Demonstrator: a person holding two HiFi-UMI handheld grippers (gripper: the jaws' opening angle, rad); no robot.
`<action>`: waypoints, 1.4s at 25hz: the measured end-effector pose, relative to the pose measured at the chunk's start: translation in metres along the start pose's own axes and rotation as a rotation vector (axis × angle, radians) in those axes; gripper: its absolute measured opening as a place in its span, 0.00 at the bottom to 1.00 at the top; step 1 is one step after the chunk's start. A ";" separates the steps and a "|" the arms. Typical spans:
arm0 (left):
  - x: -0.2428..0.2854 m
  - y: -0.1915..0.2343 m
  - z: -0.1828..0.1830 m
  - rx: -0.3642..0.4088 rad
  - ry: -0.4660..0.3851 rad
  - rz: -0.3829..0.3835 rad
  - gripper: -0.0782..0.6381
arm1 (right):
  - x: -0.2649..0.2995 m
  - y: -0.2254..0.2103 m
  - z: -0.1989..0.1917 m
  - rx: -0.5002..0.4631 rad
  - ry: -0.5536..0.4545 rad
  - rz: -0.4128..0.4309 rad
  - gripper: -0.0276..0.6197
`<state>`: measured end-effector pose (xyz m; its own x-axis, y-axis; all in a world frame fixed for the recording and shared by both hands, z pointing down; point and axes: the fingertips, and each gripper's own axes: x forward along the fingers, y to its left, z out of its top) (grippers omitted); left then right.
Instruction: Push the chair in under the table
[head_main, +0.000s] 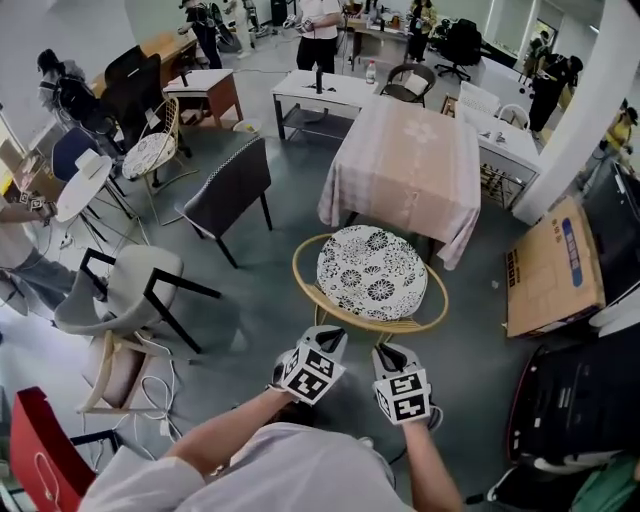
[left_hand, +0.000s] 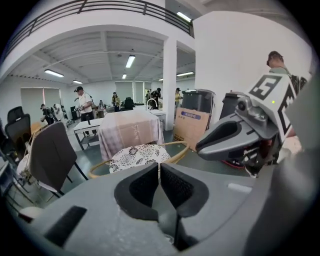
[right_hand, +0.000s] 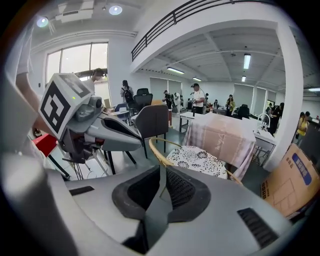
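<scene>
Two closed, empty grippers, the left gripper (head_main: 332, 336) and the right gripper (head_main: 390, 353), side by side close to the near rim of one round rattan chair (head_main: 371, 270) with a floral seat, standing just near of the cloth-covered desk (head_main: 405, 165).

Head view: the camera is on your head, tilted steeply down. Your left gripper (head_main: 328, 340) and right gripper (head_main: 392, 355) sit near the bottom edge. The rattan chair (head_main: 371, 272) is just past them, and the cloth-covered table (head_main: 408, 160) lies beyond.

Left gripper view: low, close behind its own jaws, facing the rattan chair (left_hand: 139, 156). The right gripper (left_hand: 202, 146) fills its right side.

Right gripper view: same aim from the other side, with the left gripper (right_hand: 142, 145) at its left.

All three views share the chair, the table and the cardboard box (head_main: 555, 265).
</scene>
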<state>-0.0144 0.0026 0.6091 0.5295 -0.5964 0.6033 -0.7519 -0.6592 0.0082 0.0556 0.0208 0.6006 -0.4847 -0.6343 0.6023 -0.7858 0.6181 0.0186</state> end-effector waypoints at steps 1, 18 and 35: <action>0.003 0.004 -0.004 0.032 0.016 -0.008 0.12 | 0.004 0.000 -0.001 -0.016 0.017 -0.005 0.05; 0.064 0.051 -0.046 0.802 0.229 -0.240 0.30 | 0.065 -0.017 -0.021 -0.537 0.365 -0.041 0.19; 0.087 0.062 -0.055 0.922 0.339 -0.307 0.25 | 0.095 -0.030 -0.040 -0.685 0.542 -0.047 0.16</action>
<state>-0.0366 -0.0653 0.7064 0.4020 -0.2762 0.8730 0.0669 -0.9420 -0.3289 0.0481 -0.0394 0.6891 -0.0715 -0.4656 0.8821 -0.3124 0.8503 0.4235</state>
